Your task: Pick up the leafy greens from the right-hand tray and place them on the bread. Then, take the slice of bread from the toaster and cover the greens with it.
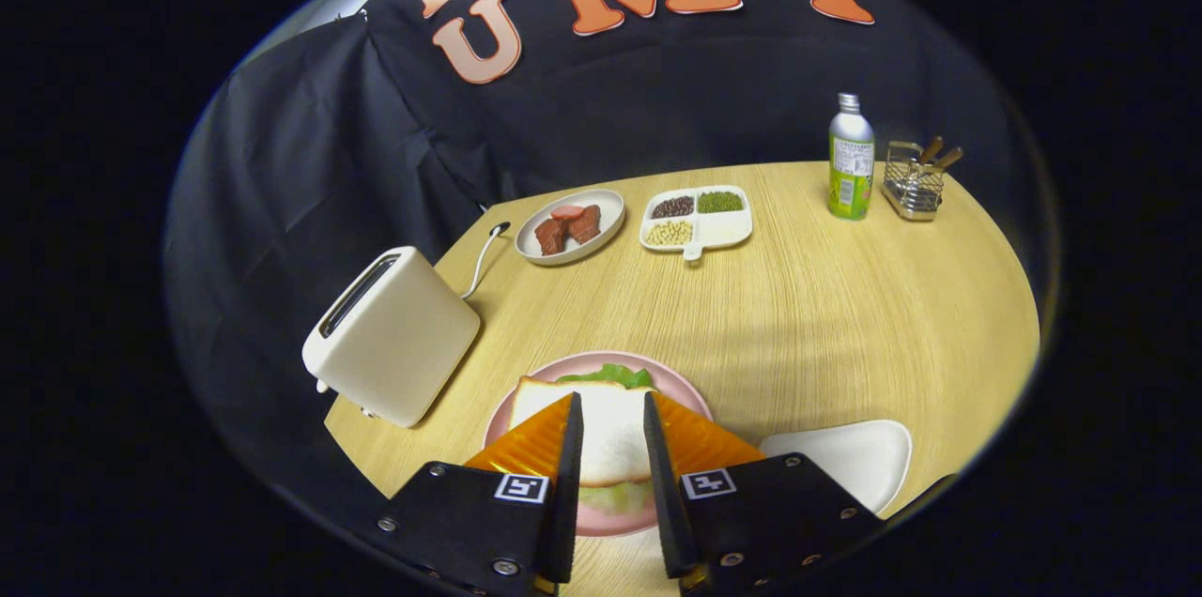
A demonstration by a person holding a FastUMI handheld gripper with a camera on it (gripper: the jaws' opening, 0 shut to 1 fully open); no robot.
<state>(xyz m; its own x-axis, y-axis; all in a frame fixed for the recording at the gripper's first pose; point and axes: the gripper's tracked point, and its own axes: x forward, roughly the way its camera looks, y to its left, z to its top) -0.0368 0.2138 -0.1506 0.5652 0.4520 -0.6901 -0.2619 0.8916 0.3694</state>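
Note:
A slice of white bread point(610, 437) lies flat on the pink plate point(684, 389), with leafy greens point(612, 376) poking out from under its far edge. My gripper point(611, 398) hovers over the plate. Its fingers are open and the bread shows in the gap between them; neither finger visibly presses on it. The white toaster point(394, 334) stands to the left of the plate, and its slot looks dark with no bread sticking out. An empty white tray point(845, 456) lies just to the right of the plate.
At the back of the wooden table are an oval plate with meat pieces point(570, 226), a divided dish of beans point(697, 220), a green-labelled bottle point(851, 160) and a wire basket point(914, 179). The toaster's cord point(481, 259) runs toward the oval plate.

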